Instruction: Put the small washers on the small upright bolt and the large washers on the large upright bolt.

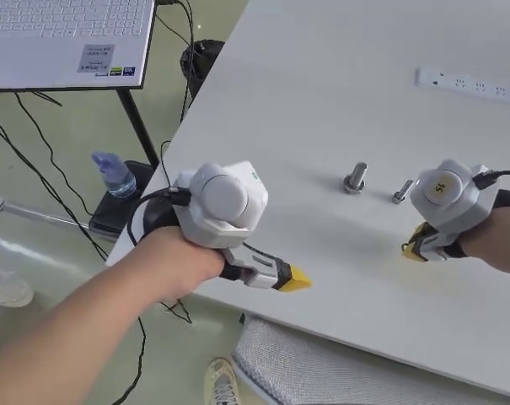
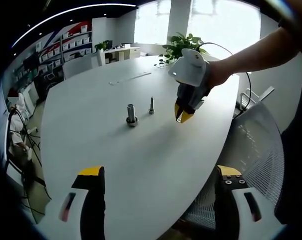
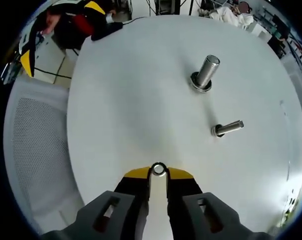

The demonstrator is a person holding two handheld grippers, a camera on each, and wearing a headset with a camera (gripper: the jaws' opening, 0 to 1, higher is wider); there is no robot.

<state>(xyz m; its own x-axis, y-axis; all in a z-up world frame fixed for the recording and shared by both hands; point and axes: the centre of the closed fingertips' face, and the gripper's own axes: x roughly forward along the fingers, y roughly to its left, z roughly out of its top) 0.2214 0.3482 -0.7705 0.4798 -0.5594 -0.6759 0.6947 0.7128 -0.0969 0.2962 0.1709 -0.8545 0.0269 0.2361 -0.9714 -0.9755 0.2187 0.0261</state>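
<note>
The large bolt point(image 1: 354, 179) stands upright on the white table point(image 1: 322, 93), with a washer ring around its base point(image 3: 200, 85). The small bolt point(image 1: 402, 191) stands just right of it. My right gripper point(image 1: 413, 247) hovers low over the table in front of the small bolt. In its own view the right gripper point(image 3: 158, 172) is shut on a metal washer point(image 3: 158, 170), with the large bolt point(image 3: 205, 74) and the small bolt point(image 3: 228, 128) ahead. My left gripper point(image 1: 288, 278) is near the table's front edge, and the left gripper point(image 2: 159, 175) stands open with nothing between its fingers.
A white power strip point(image 1: 469, 84) lies at the table's far right. Off the left edge are a laptop point(image 1: 65, 38), cables and a spray bottle point(image 1: 115, 175). A mesh chair point(image 1: 322, 363) sits below the near edge.
</note>
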